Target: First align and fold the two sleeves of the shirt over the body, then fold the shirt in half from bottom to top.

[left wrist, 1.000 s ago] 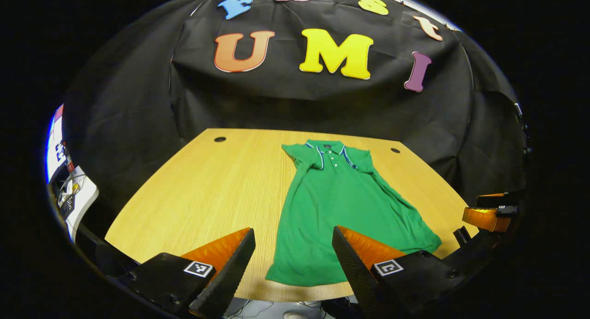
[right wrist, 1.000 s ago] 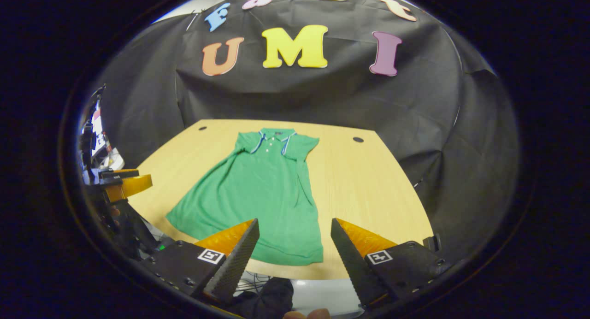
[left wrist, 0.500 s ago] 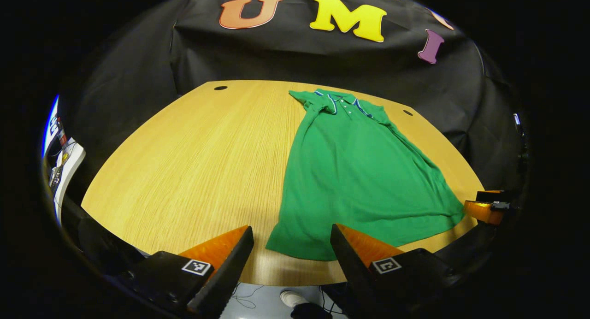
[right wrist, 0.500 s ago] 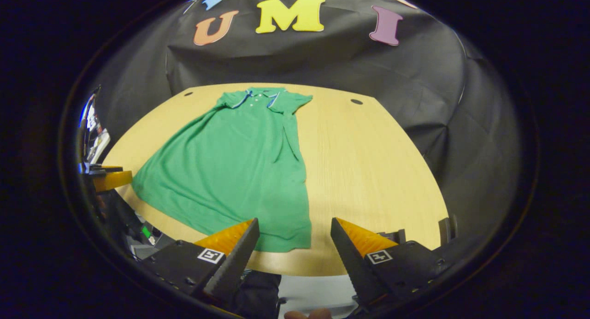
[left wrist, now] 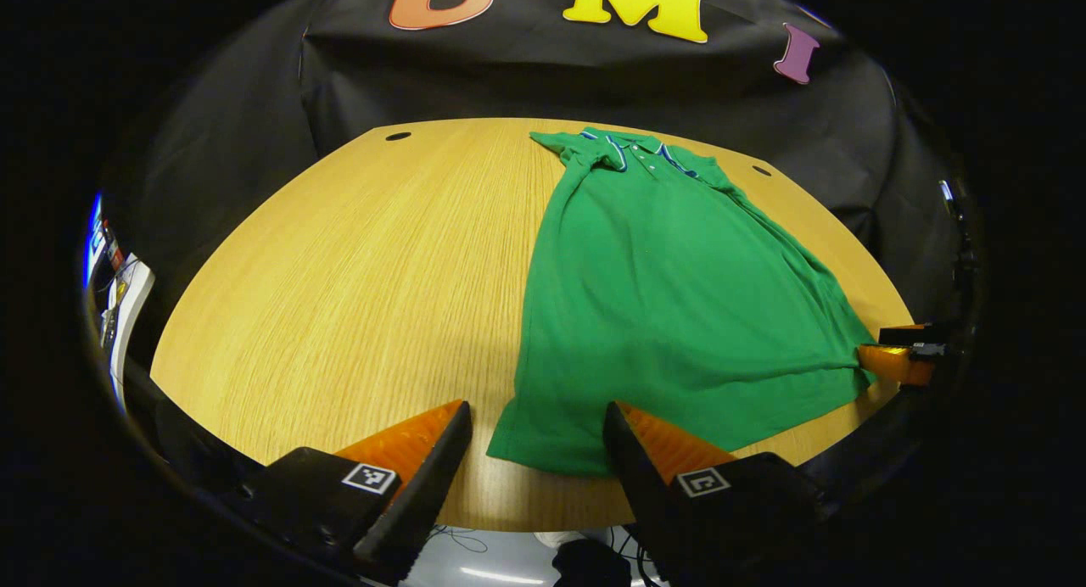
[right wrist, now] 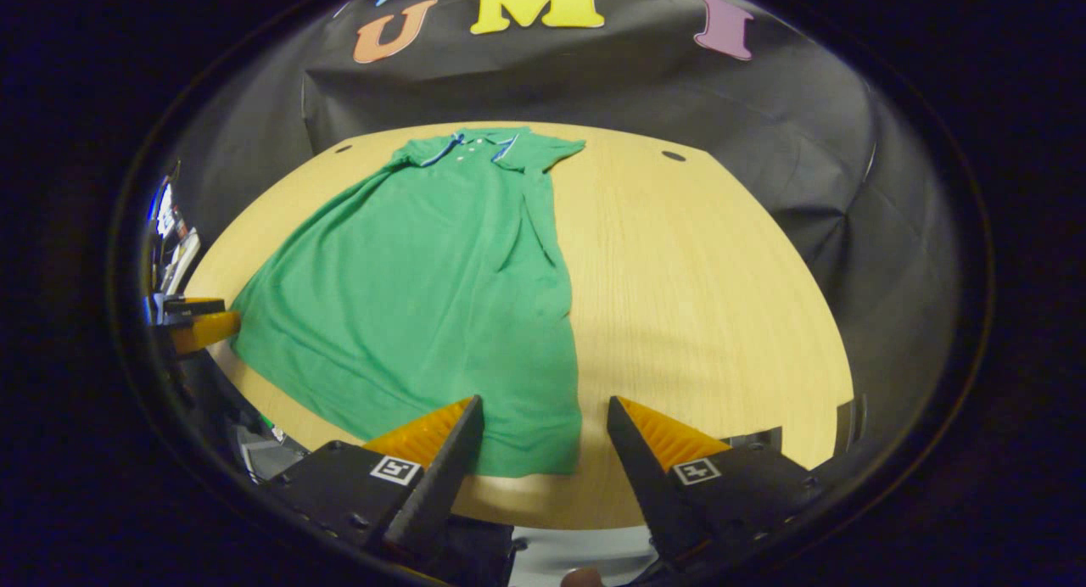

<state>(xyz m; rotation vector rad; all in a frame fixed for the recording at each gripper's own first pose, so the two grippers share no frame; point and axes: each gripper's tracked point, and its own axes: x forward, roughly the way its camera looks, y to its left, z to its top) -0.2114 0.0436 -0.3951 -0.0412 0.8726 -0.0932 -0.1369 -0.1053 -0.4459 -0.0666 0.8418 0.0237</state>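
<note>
a green knit polo shirt (left wrist: 670,290) with white-and-blue collar trim lay flat on the pale wood-grain table (left wrist: 356,290), long axis near to far, collar far. left hand-held gripper (left wrist: 534,438) and right hand-held gripper (right wrist: 543,434) hung spread wide over its near hem corners, gripping nothing.

Matt cloth shirt (left wrist: 670,299); smooth wood-grain table (left wrist: 356,265).

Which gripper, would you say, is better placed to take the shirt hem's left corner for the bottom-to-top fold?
Left, probably. The left gripper has its open jaws straddling the shirt's left hem corner, close above the table. The right gripper sits open at the opposite hem corner.
</note>
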